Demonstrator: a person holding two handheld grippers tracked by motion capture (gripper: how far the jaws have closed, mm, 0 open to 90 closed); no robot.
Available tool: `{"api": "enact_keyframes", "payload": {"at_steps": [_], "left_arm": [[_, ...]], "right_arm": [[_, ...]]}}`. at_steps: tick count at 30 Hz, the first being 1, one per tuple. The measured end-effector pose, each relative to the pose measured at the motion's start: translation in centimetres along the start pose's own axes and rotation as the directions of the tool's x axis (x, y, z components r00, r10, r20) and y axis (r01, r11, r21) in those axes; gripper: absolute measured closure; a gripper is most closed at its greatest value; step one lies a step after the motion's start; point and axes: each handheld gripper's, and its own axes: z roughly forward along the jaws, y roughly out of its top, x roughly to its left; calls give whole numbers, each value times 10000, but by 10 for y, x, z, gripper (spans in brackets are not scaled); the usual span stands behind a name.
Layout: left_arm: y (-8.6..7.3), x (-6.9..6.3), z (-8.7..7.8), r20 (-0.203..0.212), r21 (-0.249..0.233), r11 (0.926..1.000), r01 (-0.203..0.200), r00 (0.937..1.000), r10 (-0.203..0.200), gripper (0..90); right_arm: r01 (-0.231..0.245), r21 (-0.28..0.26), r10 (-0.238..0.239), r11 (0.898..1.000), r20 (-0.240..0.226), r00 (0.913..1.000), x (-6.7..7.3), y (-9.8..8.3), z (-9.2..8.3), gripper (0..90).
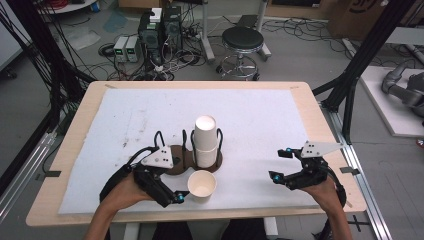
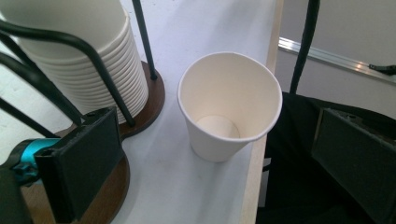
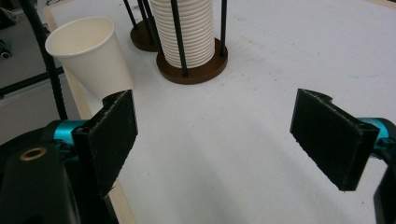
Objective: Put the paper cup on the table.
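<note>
A single white paper cup (image 1: 202,183) stands upright and empty on the white mat near the front edge. Just behind it, a tall stack of white paper cups (image 1: 206,142) sits in a holder with a brown base (image 1: 180,162) and black wire posts. My left gripper (image 1: 175,178) is open just left of the single cup. In the left gripper view the cup (image 2: 229,102) stands ahead between the wide jaws, untouched, with the stack (image 2: 88,51) to the left. My right gripper (image 1: 280,164) hovers open and empty at the right; its view shows the cup (image 3: 88,51) and stack (image 3: 184,28) farther off.
The white mat (image 1: 260,115) covers most of the wooden table (image 1: 305,100). The table's front edge runs close behind the single cup. A black stool (image 1: 242,40), computer boxes (image 1: 160,27) and cables lie on the floor beyond the table.
</note>
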Motion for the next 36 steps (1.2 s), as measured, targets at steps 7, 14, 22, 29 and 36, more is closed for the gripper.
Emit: {"api": "enact_keyframes", "payload": {"at_steps": [7, 14, 22, 29, 36], "left_arm": [[-15, 0, -16, -595, -630, 9978, 224, 9979, -261, 17], [-35, 3, -34, -1199, -1321, 9887, 716, 9889, -876, 17], [-60, 3, -46, -1801, -1868, 9763, 1094, 9731, -1435, 17], [-77, 3, -59, -2272, -2367, 9620, 1363, 9549, -1912, 17], [-85, 10, -71, -2532, -2637, 9523, 1533, 9417, -2217, 17]], "right_arm": [[-23, 14, 23, 10000, 104, 9999, 0, -1, 1, 153], [-6, 16, 6, 10000, 185, 9998, 0, -2, 1, 153], [-46, 21, 45, 10000, 250, 9997, 2, -2, 2, 153], [-2, 8, 1, 10000, 279, 9996, 2, -1, 4, 153], [-63, -56, 64, 10000, 219, 9997, 0, 1, 10, 153]]}}
